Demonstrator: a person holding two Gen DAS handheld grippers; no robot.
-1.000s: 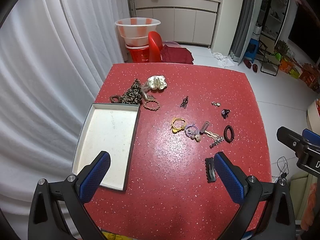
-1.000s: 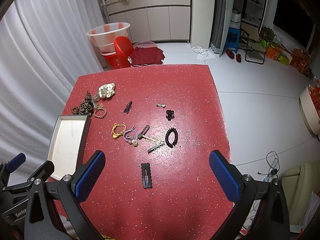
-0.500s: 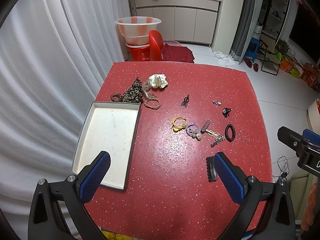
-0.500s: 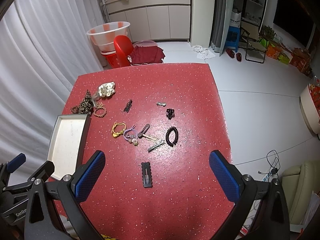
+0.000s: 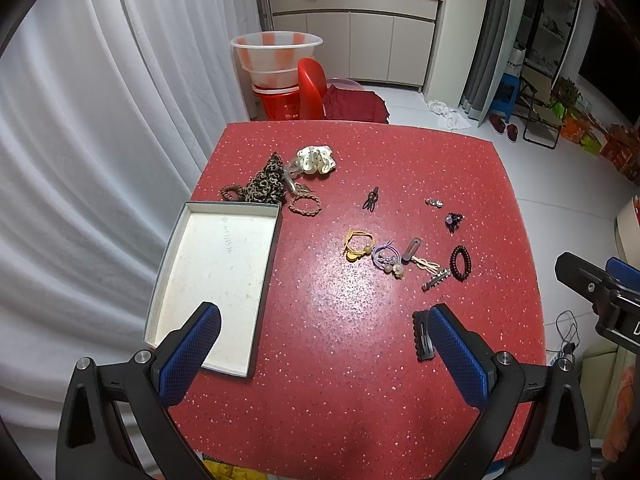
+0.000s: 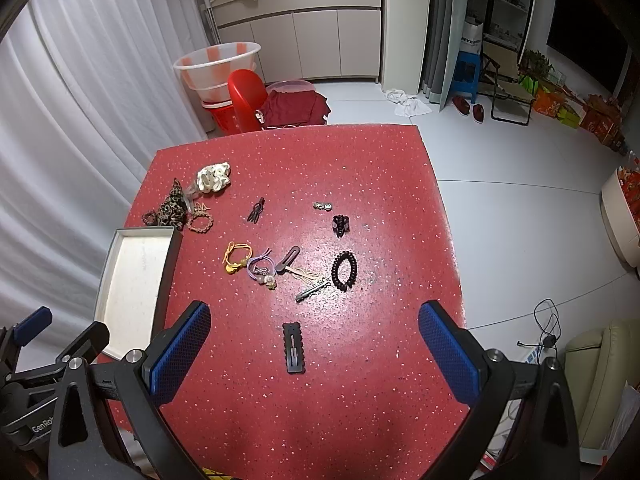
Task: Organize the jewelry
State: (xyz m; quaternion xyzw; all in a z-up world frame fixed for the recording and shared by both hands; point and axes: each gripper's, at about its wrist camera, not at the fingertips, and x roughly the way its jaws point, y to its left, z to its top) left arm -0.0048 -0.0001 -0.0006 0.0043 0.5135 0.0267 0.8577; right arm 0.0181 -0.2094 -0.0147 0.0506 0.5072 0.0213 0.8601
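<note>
Both views shift only slightly against the frames a second earlier: the red table [image 5: 360,360] slides a little lower in frame and its far edge comes further into view, so both cameras appear to be pulling up or tilting a touch. Nothing on the table moves; every piece lies where it did.

Left gripper [image 5: 324,354]: fingers spread wide, nothing between them, held above the near edge of the table. Right gripper [image 6: 314,354]: likewise wide apart and empty, above the near edge.

White tray [image 5: 168,264] sits at the left side of the table, nothing in it. Jewelry is all outside it. A far-left pile lies just beyond the tray's far end: leopard scrunchie [image 5: 266,184], white scrunchie [image 5: 315,160], braided bracelet [image 5: 305,205]. A central cluster holds the yellow hair tie [image 6: 237,257], purple hair tie [image 6: 262,267] and black bead bracelet [image 6: 344,271]. The black hair clip [image 6: 294,346] lies alone, nearest the grippers, roughly between the right gripper's fingers in its view.

Judgement: sorting is not yet begun. The small camera shift reads as settling before a first reach; the black hair clip looks like the likeliest first pick for the right gripper.
</note>
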